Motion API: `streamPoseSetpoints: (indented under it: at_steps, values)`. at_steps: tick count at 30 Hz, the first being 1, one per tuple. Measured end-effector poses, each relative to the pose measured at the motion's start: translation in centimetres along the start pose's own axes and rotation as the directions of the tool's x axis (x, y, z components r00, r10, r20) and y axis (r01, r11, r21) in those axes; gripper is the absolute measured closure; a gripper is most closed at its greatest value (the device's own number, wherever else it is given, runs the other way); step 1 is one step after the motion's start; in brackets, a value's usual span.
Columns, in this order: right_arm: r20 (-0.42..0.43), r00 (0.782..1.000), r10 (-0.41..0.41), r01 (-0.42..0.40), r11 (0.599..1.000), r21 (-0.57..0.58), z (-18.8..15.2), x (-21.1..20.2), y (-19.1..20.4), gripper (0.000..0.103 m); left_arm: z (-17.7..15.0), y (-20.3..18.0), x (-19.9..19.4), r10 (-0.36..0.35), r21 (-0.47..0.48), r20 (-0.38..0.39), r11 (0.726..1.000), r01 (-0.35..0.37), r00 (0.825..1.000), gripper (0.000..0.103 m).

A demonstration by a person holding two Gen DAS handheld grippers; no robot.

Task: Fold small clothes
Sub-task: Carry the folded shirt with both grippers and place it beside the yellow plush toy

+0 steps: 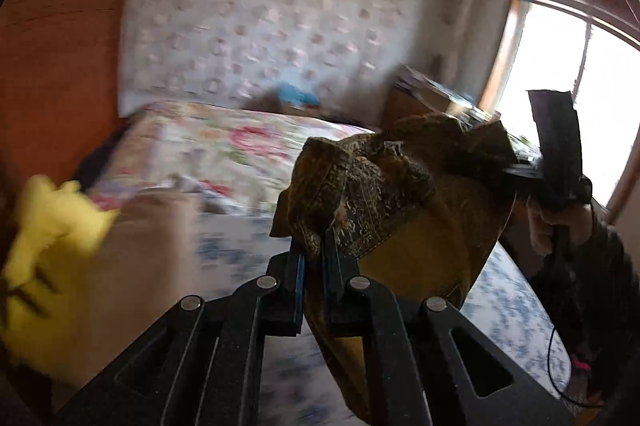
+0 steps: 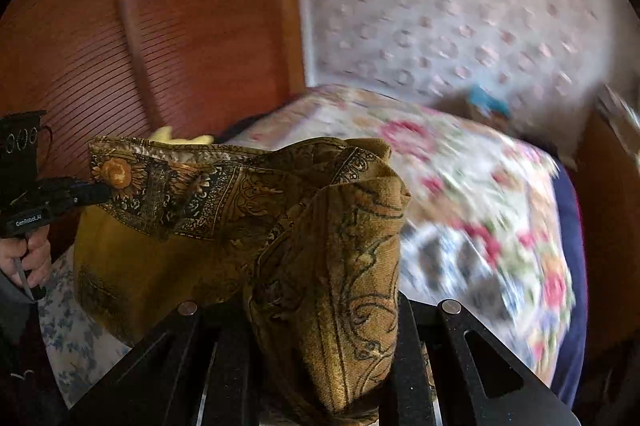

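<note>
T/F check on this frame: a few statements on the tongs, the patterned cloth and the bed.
1. The left tongs are shut on the mustard-brown patterned cloth. True.
2. The right tongs hold the same cloth. True.
3. The cloth lies flat on the bed. False: it hangs lifted between both tongs.
4. The floral bedspread is plain white. False: it shows pink and green flowers.
5. A yellow fabric item sits left of the left tongs. True.
</note>
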State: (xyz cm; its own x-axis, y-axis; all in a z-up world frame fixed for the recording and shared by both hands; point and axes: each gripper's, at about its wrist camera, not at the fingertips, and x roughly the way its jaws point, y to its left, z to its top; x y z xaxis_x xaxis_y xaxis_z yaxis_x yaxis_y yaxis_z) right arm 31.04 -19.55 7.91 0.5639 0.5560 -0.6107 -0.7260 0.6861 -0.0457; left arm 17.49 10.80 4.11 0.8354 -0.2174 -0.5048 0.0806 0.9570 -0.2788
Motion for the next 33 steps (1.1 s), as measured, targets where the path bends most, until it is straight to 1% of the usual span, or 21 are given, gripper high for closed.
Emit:
streamPoseSetpoints:
  at_steps: [1, 5, 7, 9, 10, 13, 16, 17, 19, 22, 23, 24, 25, 27, 29, 30, 31, 33]
  values:
    - [-0.002, 1.0, 0.017, -0.017, 0.999, -0.039, 1.4, 1.3, 1.3, 0.089, -0.3, 1.7, -1.0, 0.036, -0.027, 0.014, 0.999, -0.035, 0.999, 0.096]
    - [-0.024, 0.997, 0.069, -0.072, 0.984, -0.165, 6.5, 6.1, 6.6, 0.089, -1.6, 6.2, -3.2, 0.122, -0.115, 0.038, 0.986, -0.117, 0.992, 0.096]
    - [-0.043, 0.995, 0.093, -0.101, 0.97, -0.223, 8.8, 8.8, 9.3, 0.089, -2.5, 7.8, -4.5, 0.162, -0.151, 0.05, 0.977, -0.153, 0.985, 0.096]
    - [-0.063, 0.991, 0.121, -0.134, 0.953, -0.272, 10.5, 11.4, 11.5, 0.089, -3.4, 9.1, -5.0, 0.202, -0.175, 0.047, 0.966, -0.191, 0.978, 0.096]
    - [-0.074, 0.988, 0.133, -0.149, 0.945, -0.291, 11.3, 12.9, 12.5, 0.089, -4.1, 9.8, -5.2, 0.237, -0.178, 0.039, 0.957, -0.227, 0.971, 0.096]
    - [-0.108, 0.979, 0.172, -0.199, 0.922, -0.333, 13.4, 17.8, 14.0, 0.089, -5.8, 11.0, -5.3, 0.303, -0.185, 0.022, 0.938, -0.294, 0.953, 0.096]
    - [-0.129, 0.97, 0.205, -0.239, 0.897, -0.371, 15.2, 22.2, 15.7, 0.089, -7.2, 12.8, -5.4, 0.337, -0.226, 0.011, 0.918, -0.326, 0.941, 0.096]
    - [-0.13, 0.969, 0.21, -0.244, 0.891, -0.383, 15.6, 23.3, 16.2, 0.089, -7.6, 13.2, -5.4, 0.35, -0.23, 0.005, 0.912, -0.34, 0.937, 0.096]
    - [-0.136, 0.968, 0.213, -0.25, 0.882, -0.399, 16.3, 25.6, 17.2, 0.089, -8.2, 13.6, -4.7, 0.358, -0.233, -0.017, 0.906, -0.352, 0.933, 0.096]
    - [-0.138, 0.97, 0.2, -0.24, 0.876, -0.419, 16.1, 28.2, 18.4, 0.088, -9.2, 14.1, -3.8, 0.378, -0.229, -0.054, 0.896, -0.38, 0.924, 0.096]
    - [-0.141, 0.971, 0.193, -0.235, 0.882, -0.408, 16.0, 28.8, 18.4, 0.087, -9.6, 14.9, -4.0, 0.382, -0.23, -0.063, 0.894, -0.385, 0.922, 0.096]
    - [-0.149, 0.97, 0.19, -0.234, 0.893, -0.386, 16.0, 29.8, 18.1, 0.085, -9.8, 15.1, -3.7, 0.393, -0.231, -0.076, 0.887, -0.4, 0.916, 0.096]
    - [-0.16, 0.971, 0.18, -0.226, 0.905, -0.359, 15.8, 30.3, 18.3, 0.075, -10.0, 15.3, -3.5, 0.406, -0.232, -0.088, 0.88, -0.415, 0.91, 0.096]
    - [-0.183, 0.975, 0.125, -0.18, 0.93, -0.322, 15.8, 32.2, 18.1, 0.057, -10.1, 15.4, -3.3, 0.414, -0.236, -0.1, 0.874, -0.426, 0.905, 0.096]
    - [-0.156, 0.984, 0.086, -0.131, 0.945, -0.301, 15.6, 32.9, 17.7, 0.052, -10.0, 15.3, -3.5, 0.413, -0.231, -0.102, 0.875, -0.426, 0.905, 0.094]
    - [-0.124, 0.99, 0.071, -0.104, 0.954, -0.282, 15.6, 32.8, 17.1, 0.049, -9.9, 15.3, -3.6, 0.418, -0.226, -0.101, 0.874, -0.43, 0.903, 0.092]
    - [-0.101, 0.993, 0.056, -0.081, 0.961, -0.265, 15.4, 32.4, 16.7, 0.043, -9.8, 15.2, -3.7, 0.424, -0.221, -0.099, 0.873, -0.435, 0.9, 0.091]
    - [-0.053, 0.997, 0.051, -0.062, 0.973, -0.222, 15.2, 31.9, 15.9, 0.042, -9.9, 15.1, -3.9, 0.43, -0.217, -0.095, 0.871, -0.44, 0.898, 0.09]
